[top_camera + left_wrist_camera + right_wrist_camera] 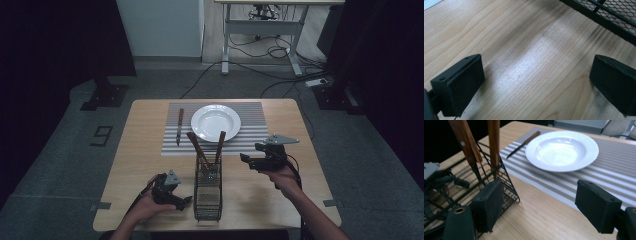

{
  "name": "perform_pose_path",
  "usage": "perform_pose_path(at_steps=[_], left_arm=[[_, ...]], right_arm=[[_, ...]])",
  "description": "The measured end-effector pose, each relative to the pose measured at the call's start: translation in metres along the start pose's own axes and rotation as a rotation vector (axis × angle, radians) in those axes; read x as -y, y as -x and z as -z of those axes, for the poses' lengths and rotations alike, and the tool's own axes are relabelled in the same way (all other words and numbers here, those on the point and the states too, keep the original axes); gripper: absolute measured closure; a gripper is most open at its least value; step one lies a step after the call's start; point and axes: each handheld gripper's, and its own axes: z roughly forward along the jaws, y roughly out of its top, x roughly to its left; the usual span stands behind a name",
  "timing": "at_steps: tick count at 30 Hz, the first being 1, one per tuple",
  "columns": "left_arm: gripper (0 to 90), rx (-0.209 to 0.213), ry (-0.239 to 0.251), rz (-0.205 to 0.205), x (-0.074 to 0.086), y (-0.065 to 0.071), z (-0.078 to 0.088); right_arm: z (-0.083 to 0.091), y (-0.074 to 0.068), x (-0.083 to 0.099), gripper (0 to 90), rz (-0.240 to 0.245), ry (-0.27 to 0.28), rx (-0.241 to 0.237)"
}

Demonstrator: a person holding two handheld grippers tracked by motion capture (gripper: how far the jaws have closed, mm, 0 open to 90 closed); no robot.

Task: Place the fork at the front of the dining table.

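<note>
High view alone shows floor marking "9" (102,135); both grippers' fingers (461,82) (487,205) wide, empty, flanking mesh caddy (207,187).

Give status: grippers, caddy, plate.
Left gripper open, empty, beside caddy. Right gripper open, empty, right of the caddy. Two wooden handles upright in caddy; knife left of plate.

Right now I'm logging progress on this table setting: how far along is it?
Done: plate on the striped mat, one knife laid at its left. In hand: nothing; the left tool and right tool are both open. Left, probably: two wooden-handled utensils stand in the wire caddy.
</note>
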Motion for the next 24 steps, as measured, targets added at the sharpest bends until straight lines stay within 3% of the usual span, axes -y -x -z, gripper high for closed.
perform_pose_path(at_steps=[12,18,24], left_arm=[[0.0,0.0,0.0,0.0,0.0,0.0,0.0],[0.0,0.0,0.0,0.0,0.0,0.0,0.0],[0.0,0.0,0.0,0.0,0.0,0.0,0.0]], right_arm=[[-0.013,-0.015,-0.028,25.5,0.023,0.028,-0.061],[-0.027,-0.017,-0.033,27.0,0.015,0.016,-0.082],[-0.038,-0.02,-0.036,28.1,0.037,0.009,-0.097]])
